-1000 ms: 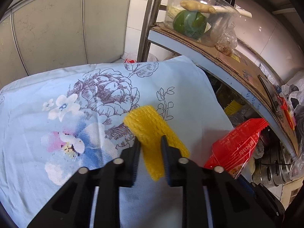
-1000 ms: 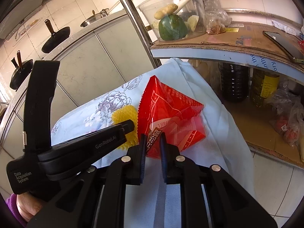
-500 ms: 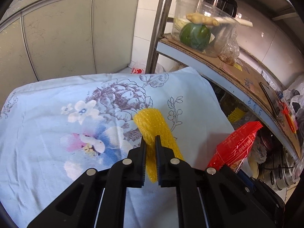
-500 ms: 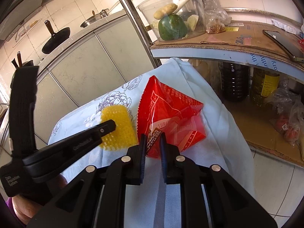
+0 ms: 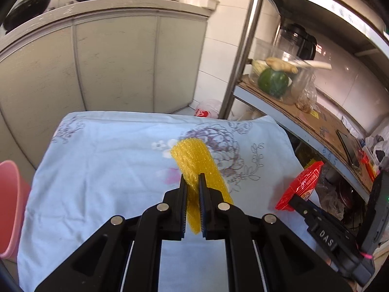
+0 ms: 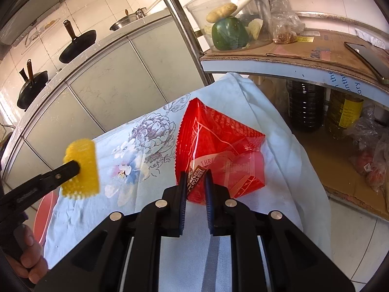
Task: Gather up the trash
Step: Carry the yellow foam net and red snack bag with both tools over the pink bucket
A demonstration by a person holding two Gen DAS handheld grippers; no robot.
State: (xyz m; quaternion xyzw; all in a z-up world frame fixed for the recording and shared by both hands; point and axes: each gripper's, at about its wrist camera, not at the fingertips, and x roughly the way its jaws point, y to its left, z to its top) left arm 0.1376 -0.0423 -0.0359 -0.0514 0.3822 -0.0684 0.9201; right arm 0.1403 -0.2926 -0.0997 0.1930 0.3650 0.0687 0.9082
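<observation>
— Yellow foam net (image 5: 194, 160), where is it?
— Pinched in the left gripper (image 5: 192, 182), above the floral cloth (image 5: 102, 170).
— And the red wrapper (image 6: 218, 146)?
— Clamped by the right gripper (image 6: 195, 177), near the cloth's right edge.

Brightness: daylight, strong and even, on both my views.
Glare: white wall tiles (image 6: 323, 2) behind the shelf blow out; the steel shelf post (image 6: 181, 24) shines.
Shadows: my right tool (image 6: 196, 177) throws a soft grey shadow on the floral cloth (image 6: 136, 146) under it.
Blur: the yellow foam net (image 6: 81, 168) is smeared at its edges in my right view.
Distortion: fisheye bends the cabinet doors (image 5: 114, 60); corners go black.
</observation>
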